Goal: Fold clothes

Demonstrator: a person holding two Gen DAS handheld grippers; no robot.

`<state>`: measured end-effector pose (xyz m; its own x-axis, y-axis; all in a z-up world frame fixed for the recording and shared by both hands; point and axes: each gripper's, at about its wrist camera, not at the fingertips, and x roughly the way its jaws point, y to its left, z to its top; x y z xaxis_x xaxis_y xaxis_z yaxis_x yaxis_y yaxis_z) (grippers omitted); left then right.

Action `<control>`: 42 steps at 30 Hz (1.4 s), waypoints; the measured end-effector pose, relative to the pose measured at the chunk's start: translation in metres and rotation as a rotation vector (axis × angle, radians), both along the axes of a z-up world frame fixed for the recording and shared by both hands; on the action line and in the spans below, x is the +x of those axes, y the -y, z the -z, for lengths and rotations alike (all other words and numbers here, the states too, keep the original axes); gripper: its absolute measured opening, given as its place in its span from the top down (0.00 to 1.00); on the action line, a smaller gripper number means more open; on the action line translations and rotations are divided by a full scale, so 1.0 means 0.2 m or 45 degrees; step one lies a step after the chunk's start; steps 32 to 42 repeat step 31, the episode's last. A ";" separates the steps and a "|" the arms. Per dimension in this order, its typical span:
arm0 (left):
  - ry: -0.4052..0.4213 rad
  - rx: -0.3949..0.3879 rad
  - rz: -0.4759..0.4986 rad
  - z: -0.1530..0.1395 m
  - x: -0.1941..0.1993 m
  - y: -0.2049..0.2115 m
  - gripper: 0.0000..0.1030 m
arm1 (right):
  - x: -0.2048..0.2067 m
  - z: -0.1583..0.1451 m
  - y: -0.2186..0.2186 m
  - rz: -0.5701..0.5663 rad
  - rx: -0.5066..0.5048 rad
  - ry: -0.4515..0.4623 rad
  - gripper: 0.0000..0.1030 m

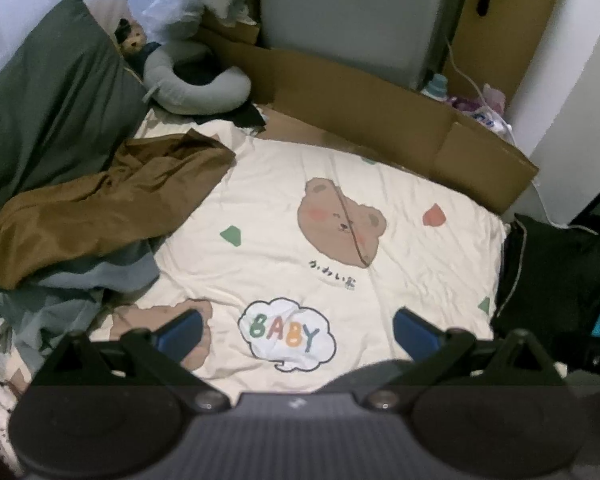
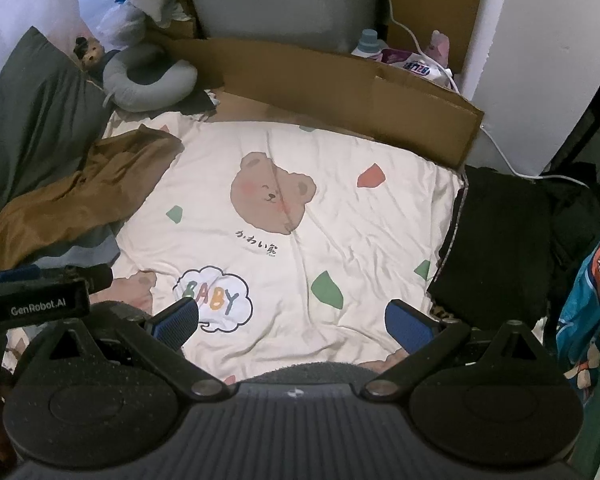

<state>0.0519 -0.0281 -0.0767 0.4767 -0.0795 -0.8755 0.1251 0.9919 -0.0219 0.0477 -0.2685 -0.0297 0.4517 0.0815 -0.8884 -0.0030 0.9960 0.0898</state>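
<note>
Both claws wide open, empty — left gripper (image 1: 298,334) and right gripper (image 2: 292,322) hover over the bed's near edge. Brown garment (image 1: 100,204) crumpled at the left edge of the bear quilt (image 1: 400,272) — black clothes (image 2: 500,244) at the right edge.

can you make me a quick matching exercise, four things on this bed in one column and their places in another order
Things:
1. brown garment
2. black clothes
3. grey ring cushion
4. cardboard

Places:
A. far edge of the bed, standing against the grey panel
B. left side, lying on blue-grey fabric
C. right edge of the bed
D. far left corner, beside the dark green pillow

Pairs: 1-B, 2-C, 3-D, 4-A
</note>
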 end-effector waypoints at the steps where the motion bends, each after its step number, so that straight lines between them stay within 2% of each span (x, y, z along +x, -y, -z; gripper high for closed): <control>1: 0.000 0.000 -0.003 0.00 0.00 0.00 0.01 | 0.00 0.00 0.00 -0.003 -0.001 0.000 0.00; 42: 0.004 -0.021 -0.028 0.00 0.00 -0.02 0.00 | 0.00 0.00 0.03 -0.013 0.017 0.008 0.01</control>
